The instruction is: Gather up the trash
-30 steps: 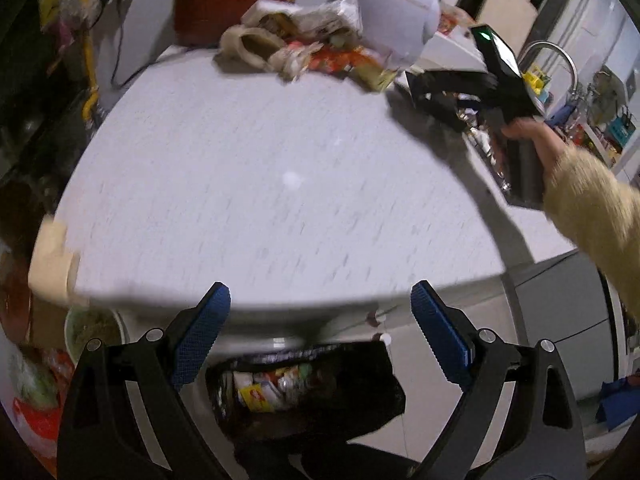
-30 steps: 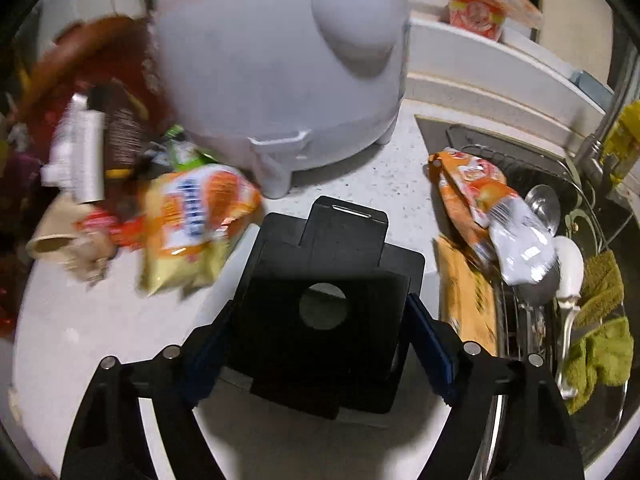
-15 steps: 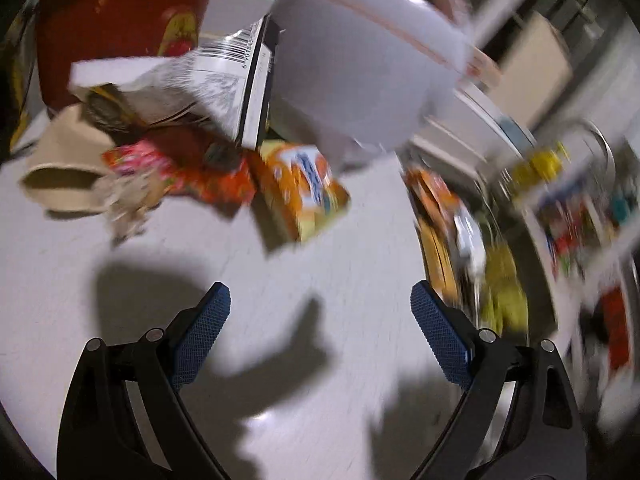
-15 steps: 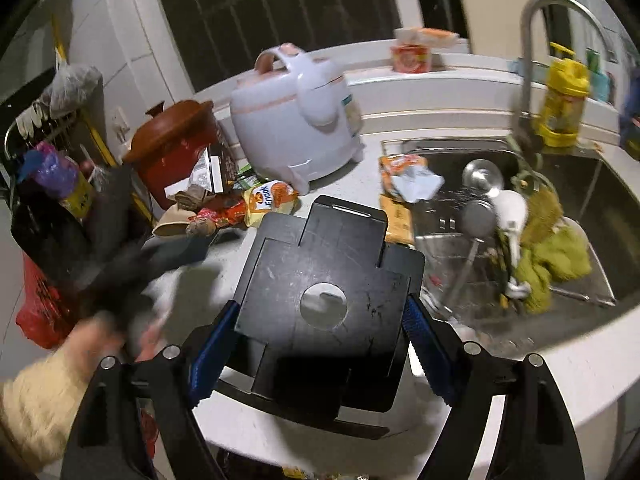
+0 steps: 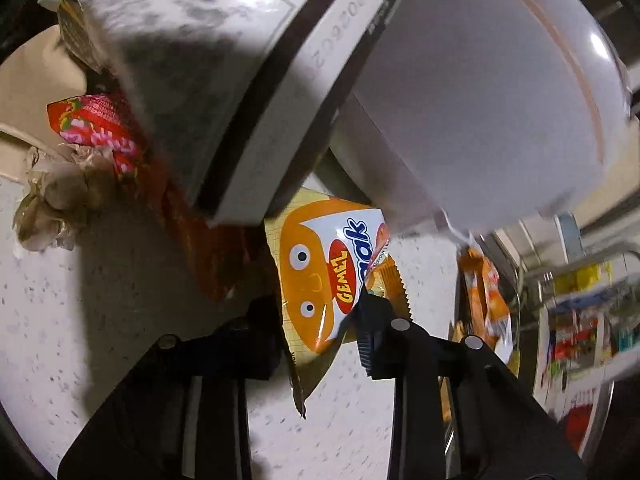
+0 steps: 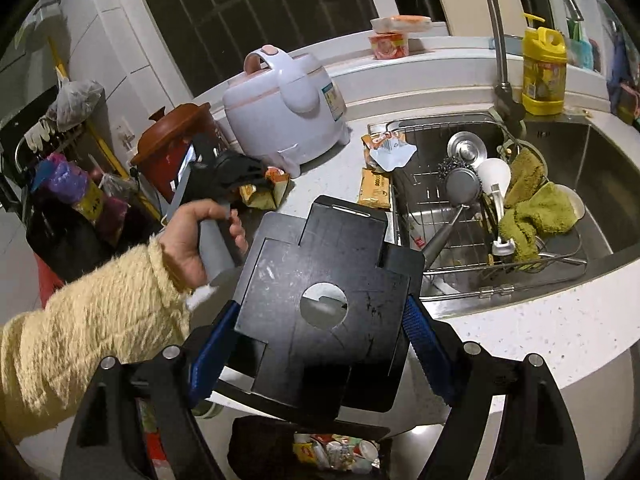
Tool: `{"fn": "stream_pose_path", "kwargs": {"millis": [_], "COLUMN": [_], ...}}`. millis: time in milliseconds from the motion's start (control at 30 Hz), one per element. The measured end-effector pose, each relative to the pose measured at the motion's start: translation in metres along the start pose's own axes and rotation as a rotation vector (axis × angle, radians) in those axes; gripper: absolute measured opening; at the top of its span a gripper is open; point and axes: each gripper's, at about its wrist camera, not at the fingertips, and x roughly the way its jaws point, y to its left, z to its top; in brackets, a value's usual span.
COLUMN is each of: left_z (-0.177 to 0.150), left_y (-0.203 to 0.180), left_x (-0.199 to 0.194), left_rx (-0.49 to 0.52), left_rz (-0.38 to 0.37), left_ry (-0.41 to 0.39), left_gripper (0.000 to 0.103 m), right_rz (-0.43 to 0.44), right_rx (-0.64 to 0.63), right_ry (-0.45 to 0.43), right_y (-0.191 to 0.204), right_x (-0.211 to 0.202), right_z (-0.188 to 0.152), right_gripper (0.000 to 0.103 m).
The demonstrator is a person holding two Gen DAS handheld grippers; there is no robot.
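The orange and white crinkled snack packet printed with a cartoon face (image 5: pixel 320 276) lies on the pale speckled stone counter (image 5: pixel 80 280), just in front of the foot of the lilac plastic rice cooker (image 5: pixel 480 92) and partly under the tilted white and dark cardboard box (image 5: pixel 256 92). In the left wrist view its near, lower end is bracketed by the left gripper (image 5: pixel 318 328), whose jaws are drawn in close on either side of the foil; a grip appears to be made or nearly made, though firm contact on both sides cannot be confirmed.

For the step to be done well, the pinch should be completed on the flattened lower edge rather than the puffed middle, and the packet should be drawn back towards the counter edge and lifted only once it is free of the box above, so that the red wrapper (image 5: pixel 100 128) and crumpled brown paper (image 5: pixel 56 196) beside it are not dragged along.

The packet's long axis runs away from the gripper towards the cooker, the printed face upward and the torn dark corner nearest the camera.

A black square plastic plate with a round hole (image 6: pixel 324 328) is clamped in the right gripper (image 6: pixel 320 356), held over the black bag of collected trash (image 6: pixel 340 452) below the counter edge.
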Motion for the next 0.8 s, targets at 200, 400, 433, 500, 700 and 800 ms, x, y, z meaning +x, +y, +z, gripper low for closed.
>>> {"fn": "stream_pose_path", "kwargs": {"millis": [200, 400, 433, 500, 700, 800], "left_z": [-0.029, -0.075, -0.088, -0.104, -0.19, -0.226], "left_y": [0.018, 0.057, 0.072, 0.092, 0.176, 0.208], "left_x": [-0.049, -0.141, -0.166, -0.19, -0.241, -0.229], "left_rx": [0.112, 0.313, 0.372, 0.432, 0.528, 0.528], "left_rz": [-0.103, -0.198, -0.197, -0.172, -0.029, 0.035], "left_ry": [-0.002, 0.013, 0.021, 0.038, 0.223, 0.322], "left_gripper": [0.028, 0.028, 0.028, 0.028, 0.028, 0.028], "right_rz": [0.034, 0.084, 0.09, 0.125, 0.225, 0.247], "right_rx": [-0.019, -0.079, -0.094, -0.133, -0.241, -0.254], "right_ry": [-0.011, 0.011, 0.016, 0.057, 0.223, 0.335], "right_y": [0.01, 0.038, 0.043, 0.061, 0.115, 0.136], "right_x": [0.001, -0.004, -0.005, -0.007, -0.005, 0.011], "right_z": [0.006, 0.002, -0.001, -0.011, -0.072, -0.115], "right_gripper": [0.08, 0.08, 0.08, 0.08, 0.08, 0.08]}}
